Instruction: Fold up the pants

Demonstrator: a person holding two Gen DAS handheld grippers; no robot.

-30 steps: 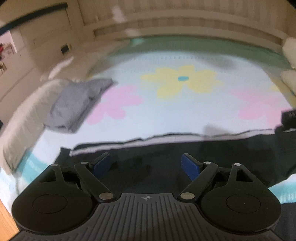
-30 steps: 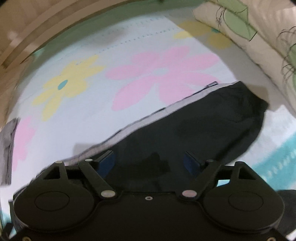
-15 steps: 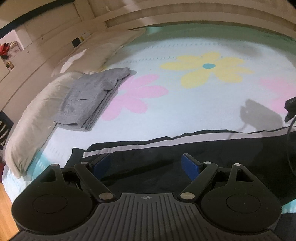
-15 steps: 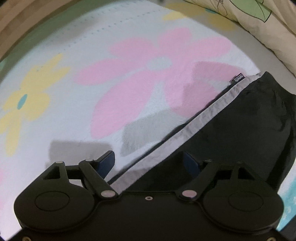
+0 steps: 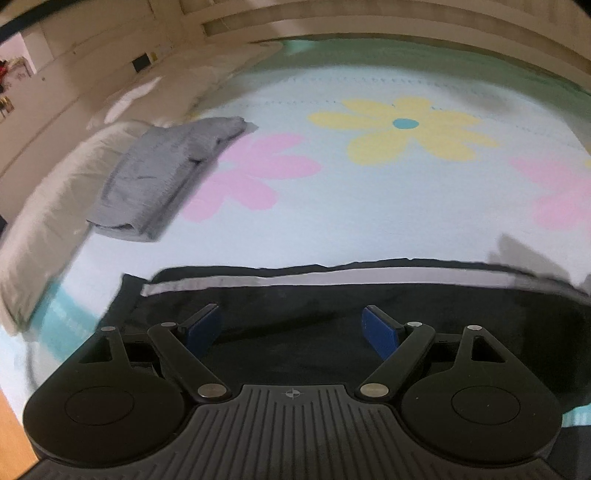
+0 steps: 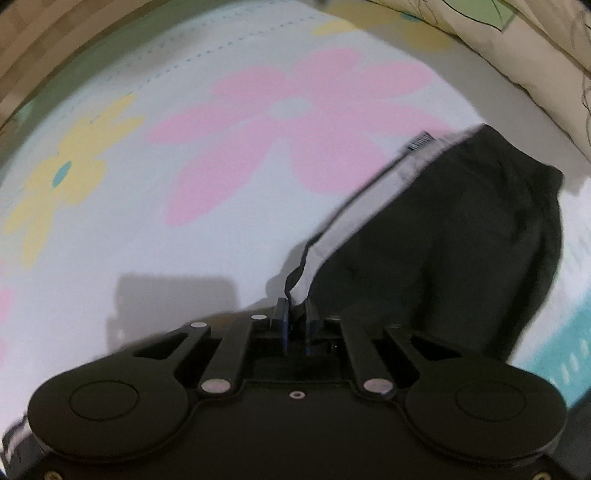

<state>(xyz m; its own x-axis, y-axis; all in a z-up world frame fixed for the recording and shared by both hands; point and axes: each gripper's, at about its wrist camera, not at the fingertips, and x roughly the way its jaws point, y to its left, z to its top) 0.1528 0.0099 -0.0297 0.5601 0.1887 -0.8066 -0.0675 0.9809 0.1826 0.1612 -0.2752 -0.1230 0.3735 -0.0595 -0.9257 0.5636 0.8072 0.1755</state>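
Black pants (image 5: 332, 306) with a pale grey side stripe (image 5: 332, 276) lie flat across the near part of a flowered bed sheet (image 5: 369, 206). My left gripper (image 5: 293, 326) is open and empty, its blue pads (image 5: 378, 332) hovering over the black cloth. In the right wrist view my right gripper (image 6: 295, 321) is shut on the striped edge of the pants (image 6: 461, 236), and the cloth rises from the sheet toward the pads.
A folded grey garment (image 5: 162, 177) lies at the left by a pale pillow (image 5: 48, 214). A patterned pillow (image 6: 517, 48) borders the sheet on the right. The wooden bed frame (image 5: 369, 18) runs along the far side.
My right gripper has closed on the striped edge of the pants and lifted it slightly. My left gripper stays open and has shifted a little over the pants.
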